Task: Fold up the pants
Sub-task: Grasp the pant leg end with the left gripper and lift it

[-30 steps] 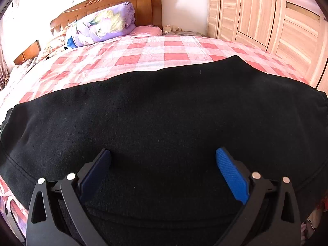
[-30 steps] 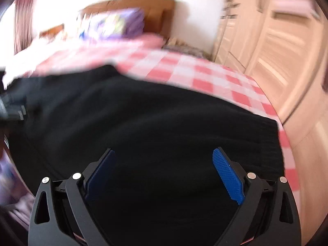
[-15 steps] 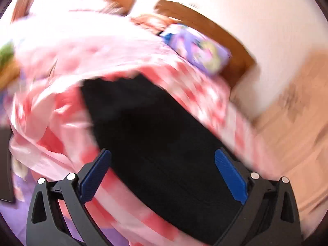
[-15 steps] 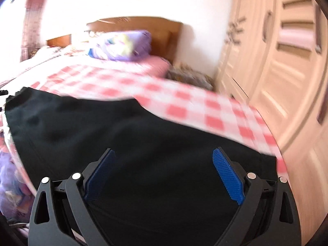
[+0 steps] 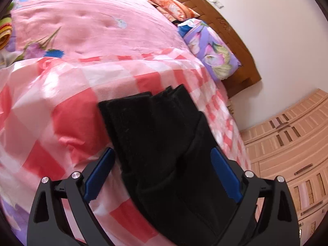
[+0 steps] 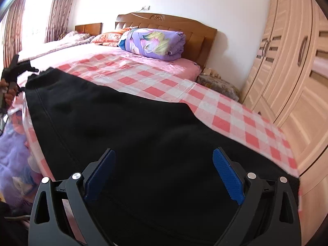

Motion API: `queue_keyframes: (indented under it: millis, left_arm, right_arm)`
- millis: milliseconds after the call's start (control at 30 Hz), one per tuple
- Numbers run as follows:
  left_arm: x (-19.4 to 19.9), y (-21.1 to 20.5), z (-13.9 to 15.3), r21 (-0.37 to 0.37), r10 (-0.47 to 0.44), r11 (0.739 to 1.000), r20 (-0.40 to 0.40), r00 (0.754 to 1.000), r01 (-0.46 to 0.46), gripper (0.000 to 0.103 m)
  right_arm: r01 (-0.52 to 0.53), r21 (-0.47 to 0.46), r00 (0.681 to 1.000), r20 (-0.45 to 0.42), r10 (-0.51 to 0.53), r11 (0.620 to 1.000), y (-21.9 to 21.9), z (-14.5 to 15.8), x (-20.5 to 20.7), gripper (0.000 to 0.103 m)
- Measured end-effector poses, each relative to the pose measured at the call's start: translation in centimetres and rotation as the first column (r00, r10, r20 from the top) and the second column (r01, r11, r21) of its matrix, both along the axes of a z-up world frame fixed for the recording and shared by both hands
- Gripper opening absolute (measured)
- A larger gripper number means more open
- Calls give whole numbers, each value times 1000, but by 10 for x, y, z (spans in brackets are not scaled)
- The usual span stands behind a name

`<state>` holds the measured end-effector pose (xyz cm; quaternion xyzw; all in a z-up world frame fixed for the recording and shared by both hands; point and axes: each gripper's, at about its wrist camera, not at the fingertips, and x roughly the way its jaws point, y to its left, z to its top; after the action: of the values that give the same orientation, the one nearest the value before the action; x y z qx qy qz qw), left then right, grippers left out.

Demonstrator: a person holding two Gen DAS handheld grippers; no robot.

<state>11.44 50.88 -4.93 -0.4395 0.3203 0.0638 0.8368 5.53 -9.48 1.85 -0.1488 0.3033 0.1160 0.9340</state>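
While left gripper (image 5: 162, 176) fingers are closing — still wide, straddling hem end untouched — right gripper (image 6: 164, 176) is hovering wide over black pants (image 6: 127, 123) lying along bed (image 6: 164, 82) edge; soft, limp, light — pinching stacked hems best.

1. One pair of black pants (image 6: 143, 135), spread across the bed.
2. Two hand-held grippers: the right hand-held gripper (image 6: 164, 174) near the camera, and the left hand-held gripper (image 6: 18, 67) at the far left edge of the right wrist view. The left one's jaws are closing, with a pant leg lying between the pads but not pressed.
3. Two beds: the near bed (image 6: 155, 78) under a pink checked sheet, and a second bed (image 6: 67, 39) beyond it.
4. Two wooden headboards (image 6: 196, 30), one per bed.
5. One rolled purple floral quilt (image 6: 153, 43).
6. One orange pillow (image 6: 108, 35).
7. One wardrobe (image 6: 291, 65).
8. One curtain (image 6: 59, 10).
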Motion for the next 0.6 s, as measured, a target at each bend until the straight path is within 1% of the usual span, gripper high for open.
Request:
queue_keyframes:
  millis: [33,100,133,167,233,267,300,333,367,400,433,467,500,533,567,600]
  left_arm:
    - [1,1,0,0,-1,1000,3,1000,1,93]
    - [6,7,4,5,5,1000,7,1000,-5,81]
    - [7,10,5,4,8,1000,9,1000,-8,80]
    - [10,14,3,-8,16,1000,8,1000,-16,80]
    - [16,23,-12,-69,26,997,3,1000,-26,78]
    - [17,23,-14,-62,28,998,-6,1000,-28,62]
    - [18,21,-12,-21,28,999,-31,999,-29,33]
    - [17,19,-10,18,29,999,-40,999,-28,24]
    - [11,18,-7,19,34,999,-11,999,-34,15]
    - [5,15,-1,25,43,999,16,999,-44,14]
    - [1,9,9,72,53,996,30,998,-55,14]
    - [-3,-7,26,175,57,983,42,997,-64,14]
    - [-5,-27,44,277,51,959,55,997,-65,14]
    - [-8,-59,69,401,21,914,88,996,-54,14]
    - [-9,-84,84,473,-18,880,109,994,-36,14]
    - [-9,-114,100,548,-73,837,125,990,-7,14]
  right_arm:
    - [3,11,1000,-9,-3,1000,-1,-1,1,92]
    - [11,18,1000,-19,-11,1000,-3,-3,2,92]
    - [13,18,1000,-18,-12,1000,-2,-4,1,92]
    - [14,21,1000,-16,-14,1000,-3,-4,0,92]
    - [16,29,1000,-13,-15,999,-3,-3,-3,92]
    - [17,31,1000,-12,-16,999,-3,-3,-3,92]
    - [18,33,1000,-12,-18,999,-4,-2,-3,92]
    - [19,34,1000,-14,-18,999,-4,-2,-3,92]
    - [19,41,1000,-13,-19,999,-5,-1,-3,92]
    - [19,50,1000,-14,-18,999,-6,-1,-2,92]
    - [18,61,1000,-17,-17,998,-7,0,-2,92]
    - [17,76,1000,-22,-16,997,-9,0,-1,92]
    - [20,97,999,-27,-18,995,-10,0,0,92]
    - [25,113,999,-32,-22,993,-12,-1,1,92]
    - [28,123,999,-36,-24,992,-12,-1,2,92]
    - [34,140,999,-42,-28,990,-13,-2,3,92]
